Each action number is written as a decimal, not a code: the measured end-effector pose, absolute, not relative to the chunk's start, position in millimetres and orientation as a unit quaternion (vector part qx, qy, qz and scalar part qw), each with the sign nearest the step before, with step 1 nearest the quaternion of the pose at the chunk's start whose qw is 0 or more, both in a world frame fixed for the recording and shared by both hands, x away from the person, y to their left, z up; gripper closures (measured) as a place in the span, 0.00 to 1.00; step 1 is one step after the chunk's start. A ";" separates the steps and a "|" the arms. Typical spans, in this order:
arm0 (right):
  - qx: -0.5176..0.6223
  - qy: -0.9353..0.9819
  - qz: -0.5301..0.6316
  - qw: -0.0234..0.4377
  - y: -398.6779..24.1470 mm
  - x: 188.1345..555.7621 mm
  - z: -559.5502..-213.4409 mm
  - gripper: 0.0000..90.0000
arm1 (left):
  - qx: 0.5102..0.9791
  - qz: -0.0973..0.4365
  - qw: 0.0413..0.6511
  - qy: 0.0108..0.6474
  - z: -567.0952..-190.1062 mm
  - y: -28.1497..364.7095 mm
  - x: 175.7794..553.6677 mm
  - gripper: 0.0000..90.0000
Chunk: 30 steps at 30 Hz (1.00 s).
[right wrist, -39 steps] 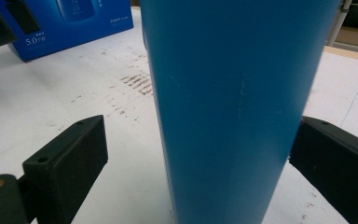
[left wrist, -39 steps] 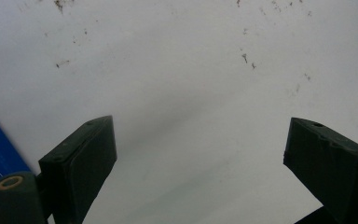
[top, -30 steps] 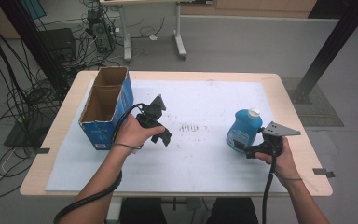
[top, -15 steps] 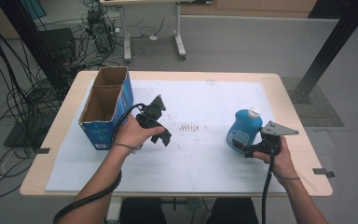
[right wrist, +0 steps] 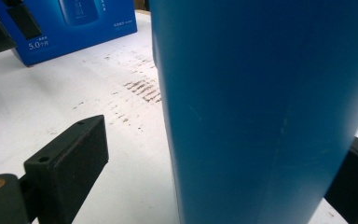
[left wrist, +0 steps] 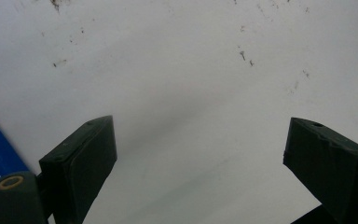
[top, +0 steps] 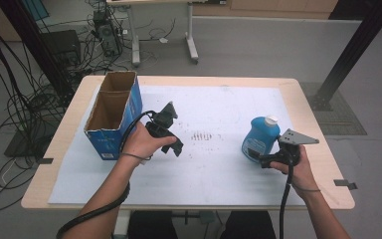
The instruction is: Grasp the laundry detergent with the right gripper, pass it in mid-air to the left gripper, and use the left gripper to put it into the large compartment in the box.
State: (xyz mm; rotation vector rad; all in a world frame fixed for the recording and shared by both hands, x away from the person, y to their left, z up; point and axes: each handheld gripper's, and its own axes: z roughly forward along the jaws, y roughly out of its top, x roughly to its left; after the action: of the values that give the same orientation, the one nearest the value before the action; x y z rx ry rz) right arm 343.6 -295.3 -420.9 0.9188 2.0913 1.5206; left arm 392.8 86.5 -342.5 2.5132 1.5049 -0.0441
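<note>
Item: blue bottle (top: 259, 138), white cap, upright on the white sheet (top: 229, 104) covering the desk (top: 308, 99); right of centre in the high view.

Item: right gripper (top: 258, 158), lower right of the high view, held in the right hand (top: 298, 167). In the right gripper view the bottle (right wrist: 261, 112) stands between the jaws; the left jaw is clear of it with sheet visible in the gap, the right jaw is at its edge, contact uncertain. Jaws apart.

Item: left gripper (top: 178, 148), centre left, held in the left hand (top: 142, 144). Jaws spread wide over bare sheet (left wrist: 191, 93), nothing between them.

Item: blue cardboard box (top: 110, 119), open top, upper left, just beside the left hand.

Item: brown scuff marks (top: 202, 135), mid-sheet, between the grippers.
</note>
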 end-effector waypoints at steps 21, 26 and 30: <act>0.329 0.747 0.542 0.197 -295.5 343.4 -420.4 0.05 | 0.854 -0.012 0.104 0.510 -341.8 86.3 393.8 0.11; 0.329 0.747 0.544 0.197 -295.6 343.2 -420.3 0.05 | 0.855 -0.011 0.105 0.509 -340.9 86.7 394.2 0.11; 0.329 0.746 0.544 0.196 -295.6 343.5 -420.5 0.05 | 0.853 -0.009 0.105 0.511 -341.3 86.6 393.9 0.11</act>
State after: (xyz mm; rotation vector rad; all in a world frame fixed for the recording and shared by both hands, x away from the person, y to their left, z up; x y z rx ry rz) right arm 343.5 -295.6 -420.5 0.9219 2.0903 1.5238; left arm 393.9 86.6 -341.3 2.5152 1.5061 -0.0270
